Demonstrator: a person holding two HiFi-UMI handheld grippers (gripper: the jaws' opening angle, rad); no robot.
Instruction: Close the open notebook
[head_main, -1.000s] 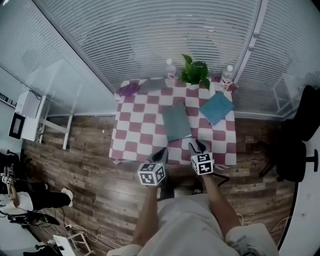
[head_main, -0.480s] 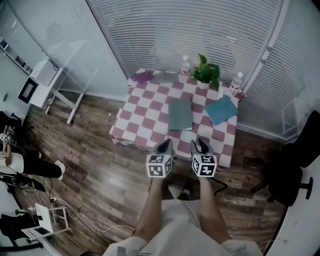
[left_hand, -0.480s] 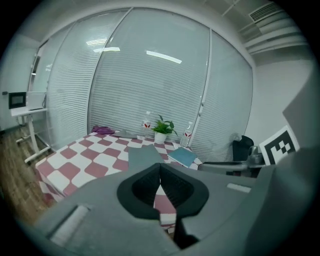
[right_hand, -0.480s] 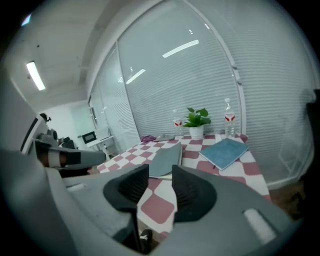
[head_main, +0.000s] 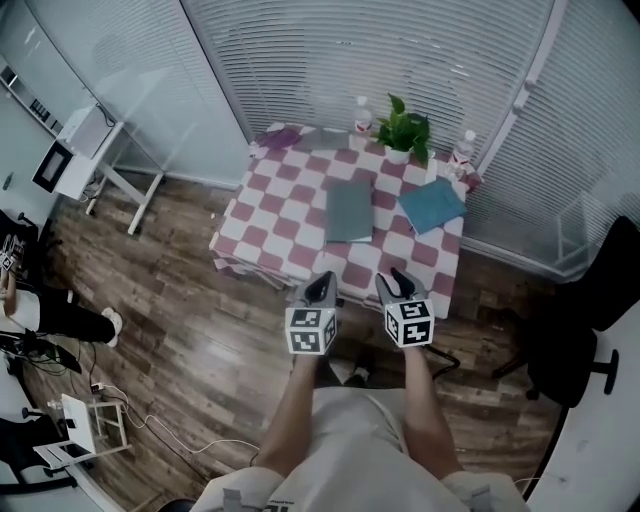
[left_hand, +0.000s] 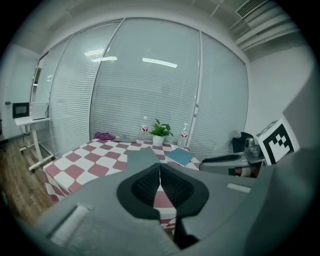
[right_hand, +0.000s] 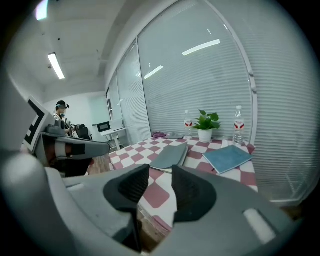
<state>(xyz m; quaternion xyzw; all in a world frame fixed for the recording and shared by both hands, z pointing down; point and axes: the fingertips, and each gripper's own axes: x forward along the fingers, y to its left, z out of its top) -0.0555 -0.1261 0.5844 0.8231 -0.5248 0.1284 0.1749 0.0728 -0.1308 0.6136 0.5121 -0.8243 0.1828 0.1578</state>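
A grey notebook (head_main: 348, 212) lies flat, cover up, in the middle of the red-and-white checkered table (head_main: 290, 235). A blue notebook (head_main: 432, 204) lies shut to its right. Both grippers hang side by side in the air just short of the table's front edge, well apart from the notebooks. My left gripper (head_main: 320, 288) is shut with nothing between its pads (left_hand: 150, 184). My right gripper (head_main: 393, 282) is open by a narrow gap and empty (right_hand: 160, 182). In the right gripper view the grey notebook (right_hand: 170, 155) and the blue one (right_hand: 227, 157) lie ahead on the cloth.
A potted plant (head_main: 404, 130) and two water bottles (head_main: 362, 115) (head_main: 461, 152) stand along the table's back edge, with a purple cloth (head_main: 270, 140) at the back left corner. A black office chair (head_main: 600, 320) stands at the right, and blinds close off the back.
Both grippers have risen and drawn a little back from the table's front edge. The head view has swung, so the table now sits further up. The notebooks have not moved.
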